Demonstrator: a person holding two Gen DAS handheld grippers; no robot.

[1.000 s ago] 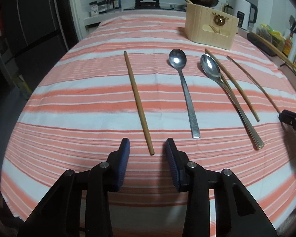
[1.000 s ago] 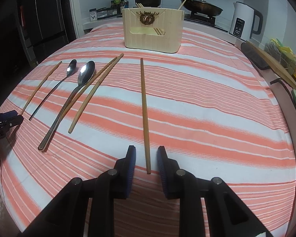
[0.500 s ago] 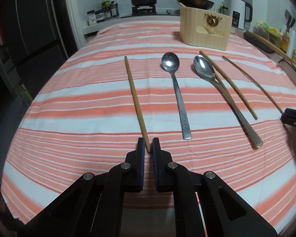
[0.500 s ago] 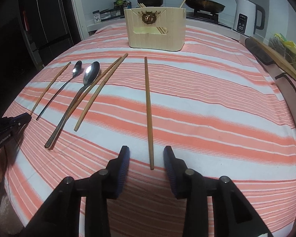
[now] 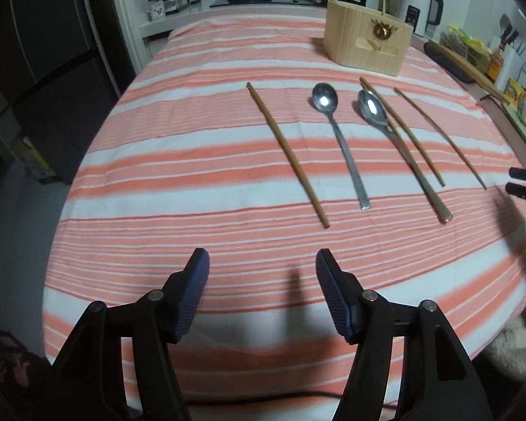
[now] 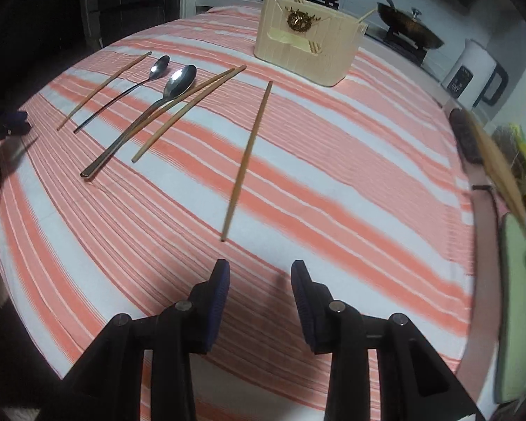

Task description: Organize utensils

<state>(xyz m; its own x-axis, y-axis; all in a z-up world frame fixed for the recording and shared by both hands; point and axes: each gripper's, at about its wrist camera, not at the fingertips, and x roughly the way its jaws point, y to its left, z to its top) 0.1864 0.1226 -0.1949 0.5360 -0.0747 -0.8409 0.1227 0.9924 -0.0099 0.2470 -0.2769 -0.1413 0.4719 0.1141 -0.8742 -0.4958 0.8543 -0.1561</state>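
Left gripper [image 5: 262, 263] hovers over the striped cloth [image 5: 193, 182], jaws wide after just opening, nothing between them; 1 chopstick [image 5: 287, 156] lies just ahead. Right gripper [image 6: 260, 273] hangs with jaws partly open and empty, short of another chopstick [image 6: 247, 161]. 2 spoons [image 5: 343, 147] and 2 more chopsticks [image 5: 401, 129] lie between. The holder [image 5: 366, 42] stands at the far side.
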